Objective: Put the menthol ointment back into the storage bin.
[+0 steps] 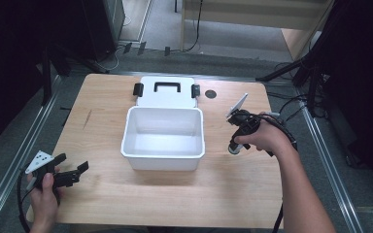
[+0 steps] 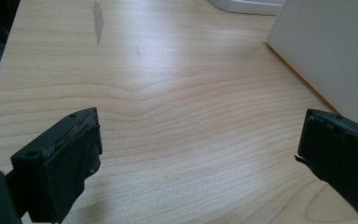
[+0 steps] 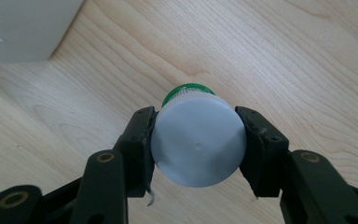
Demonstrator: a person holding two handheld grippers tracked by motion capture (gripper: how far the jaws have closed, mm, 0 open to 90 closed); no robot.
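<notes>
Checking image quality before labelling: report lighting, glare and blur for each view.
High view: dim, dark surroundings, soft glare inside the open white plastic box. Left claw view: even light, near black claw pads slightly soft. Right claw view: white round bottle cap sharp, evenly lit.

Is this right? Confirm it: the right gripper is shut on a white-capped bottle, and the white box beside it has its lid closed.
Not quite. The high view shows the white box open, its lid folded back. The right gripper is indeed shut on the bottle.
</notes>
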